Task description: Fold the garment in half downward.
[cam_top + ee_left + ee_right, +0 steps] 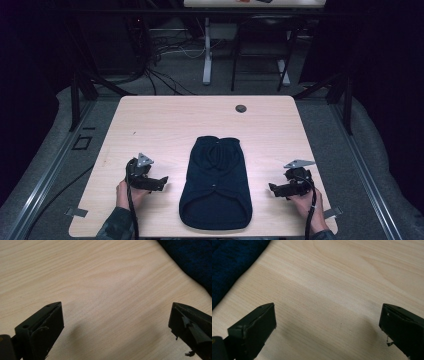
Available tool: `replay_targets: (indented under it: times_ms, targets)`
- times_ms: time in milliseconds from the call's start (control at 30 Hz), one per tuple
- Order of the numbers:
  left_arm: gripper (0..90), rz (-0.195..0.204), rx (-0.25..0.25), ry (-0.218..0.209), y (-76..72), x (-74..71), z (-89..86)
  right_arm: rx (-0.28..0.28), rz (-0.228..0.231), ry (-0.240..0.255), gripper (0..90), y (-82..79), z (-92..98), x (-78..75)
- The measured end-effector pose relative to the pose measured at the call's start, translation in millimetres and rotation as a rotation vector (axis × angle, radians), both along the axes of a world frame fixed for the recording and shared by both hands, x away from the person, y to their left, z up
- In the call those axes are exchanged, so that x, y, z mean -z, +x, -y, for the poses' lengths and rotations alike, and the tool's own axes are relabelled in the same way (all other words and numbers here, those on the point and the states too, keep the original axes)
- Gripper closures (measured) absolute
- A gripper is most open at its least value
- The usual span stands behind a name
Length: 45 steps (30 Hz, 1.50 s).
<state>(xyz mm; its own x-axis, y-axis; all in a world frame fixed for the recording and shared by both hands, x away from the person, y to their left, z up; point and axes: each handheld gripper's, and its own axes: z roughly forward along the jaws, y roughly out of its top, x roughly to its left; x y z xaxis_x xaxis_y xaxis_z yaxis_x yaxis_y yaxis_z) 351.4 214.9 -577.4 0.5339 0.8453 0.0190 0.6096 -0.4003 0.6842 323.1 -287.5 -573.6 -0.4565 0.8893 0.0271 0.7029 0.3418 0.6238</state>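
Note:
A dark navy garment (216, 185) lies folded into a long rounded shape in the middle of the light wooden table (165, 120), reaching to its near edge. My left gripper (162, 182) rests on the table to the left of the garment, open, with bare wood between its jaws. My right gripper (272, 189) rests to the right of it, also open and holding nothing. The garment's edge (192, 257) shows at the top right of the left gripper view. The same cloth (229, 262) fills the top left corner of the right gripper view.
A small dark round cap (241, 108) is set in the table near its far edge. Beyond the table stand black frame legs (77, 95), a tangle of cables (160, 55) on the floor and a white table leg (207, 55).

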Motion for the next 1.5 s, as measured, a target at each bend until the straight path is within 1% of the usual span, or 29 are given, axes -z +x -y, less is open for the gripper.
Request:
replay_targets:
  times_ms: [133,200,267,300,333,400,533,567,667,733,800,867,900,1000,1100,1167,1267,1300,1367,1433,1467,1500]
  targets:
    - [0.2,0.002,0.002,0.005,-0.1,-0.4,0.1,-0.004,-0.003,-0.002,0.9,0.2,-0.5,-0.4]
    - [0.3,0.014,-0.005,0.000,-0.5,-0.9,0.3,-0.006,0.000,-0.005,1.0,-0.1,-2.2,-0.4]
    - [0.4,0.025,0.000,0.005,-0.2,-2.0,1.2,-0.010,0.000,-0.009,1.1,-0.1,-2.6,-0.5]
    - [0.4,0.020,0.003,0.006,0.0,-2.7,1.8,-0.010,0.000,-0.009,1.1,-0.2,-2.5,-0.5]
    - [0.4,0.021,0.006,0.006,0.2,-3.2,2.0,-0.010,0.000,-0.003,1.1,-0.4,-2.6,-0.6]
    - [0.4,0.022,0.004,0.005,0.2,-3.7,2.2,-0.011,-0.001,-0.007,1.4,-0.1,-2.8,-1.4]
    - [0.4,0.021,0.001,-0.008,1.3,-4.9,1.8,-0.014,-0.004,-0.010,1.8,2.0,-3.7,-2.1]
    - [0.4,0.019,0.010,-0.005,1.9,-5.9,1.7,-0.014,-0.004,-0.010,1.8,2.0,-3.7,-2.1]
    - [0.4,0.030,0.015,-0.017,3.1,-9.5,5.8,-0.013,0.002,-0.004,1.9,2.4,-5.4,-4.4]
    - [0.4,0.030,0.017,-0.015,3.8,-10.4,6.5,-0.018,0.007,-0.001,2.0,2.1,-6.1,-6.1]
    - [0.4,0.033,0.021,-0.021,5.6,-12.2,7.5,-0.024,0.009,0.003,2.1,2.5,-7.4,-7.7]
    - [0.3,0.038,0.023,-0.016,7.4,-13.5,10.7,-0.027,0.013,0.005,2.1,3.1,-8.0,-8.4]
    - [0.3,0.036,0.028,-0.022,8.2,-14.8,12.3,-0.036,0.014,0.002,2.1,4.8,-9.7,-10.0]
    - [0.3,0.051,0.034,-0.030,10.9,-18.1,17.9,-0.046,0.021,0.008,2.2,6.9,-13.6,-11.4]
    - [0.3,0.046,0.049,-0.033,13.6,-20.0,21.4,-0.059,0.021,0.004,2.2,8.3,-16.8,-13.3]
    - [0.3,0.047,0.054,-0.028,14.3,-19.7,23.5,-0.068,0.023,0.007,2.4,9.5,-17.8,-14.8]
    - [0.3,0.036,0.070,-0.021,15.4,-18.7,25.6,-0.070,0.026,0.010,2.4,11.0,-19.4,-16.9]
    - [0.4,0.034,0.072,-0.023,16.0,-18.2,26.8,-0.078,0.036,0.016,2.6,12.5,-21.4,-19.2]
    - [0.4,0.029,0.082,-0.020,17.6,-17.6,29.6,-0.091,0.039,0.024,2.7,13.5,-24.2,-21.1]
    - [0.4,0.019,0.095,-0.031,19.7,-18.0,32.2,-0.104,0.043,0.028,3.2,14.7,-26.7,-21.9]
    - [0.4,0.020,0.096,-0.034,20.9,-18.6,34.0,-0.105,0.047,0.027,3.2,15.4,-28.3,-22.4]
    - [0.4,0.022,0.103,-0.031,23.0,-19.7,36.1,-0.118,0.043,0.024,3.2,16.9,-30.1,-23.0]
